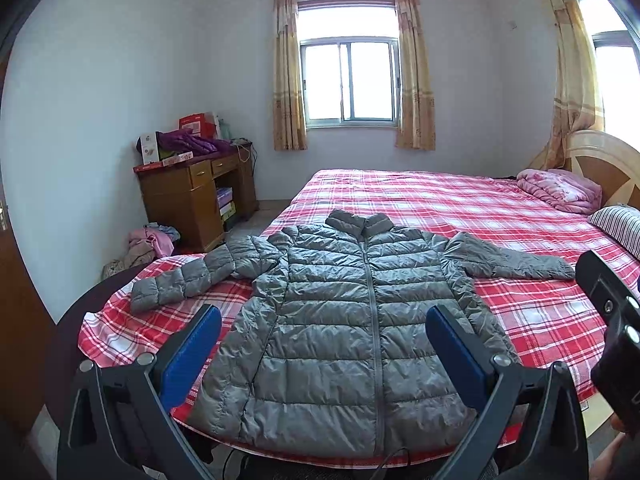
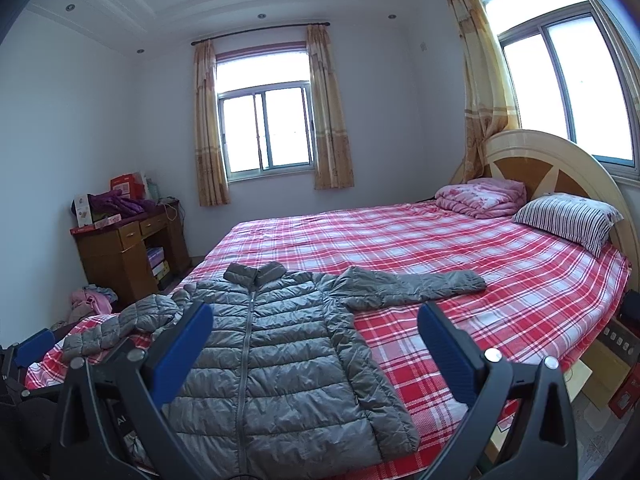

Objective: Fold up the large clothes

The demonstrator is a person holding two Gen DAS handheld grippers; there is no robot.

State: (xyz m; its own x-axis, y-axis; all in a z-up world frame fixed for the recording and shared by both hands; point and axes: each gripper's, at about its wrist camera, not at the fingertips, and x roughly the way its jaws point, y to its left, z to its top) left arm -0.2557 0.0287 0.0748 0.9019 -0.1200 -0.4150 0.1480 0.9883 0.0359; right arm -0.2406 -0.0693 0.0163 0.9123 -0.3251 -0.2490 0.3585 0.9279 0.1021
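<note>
On the plaid bed sheet, your grey puffer jacket lies flat, zipped, collar at 12 o'clock, sleeves out toward 9 and 3; your left gripper and right gripper hang above it, both spread wide, holding nothing; it looks light, puffy and slippery, so pinch a sleeve cuff.

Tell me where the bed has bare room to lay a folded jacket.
Free: plaid sheet between the grey quilted jacket and the striped pillow. Crowded: the near left corner, under the jacket's sleeve.
</note>
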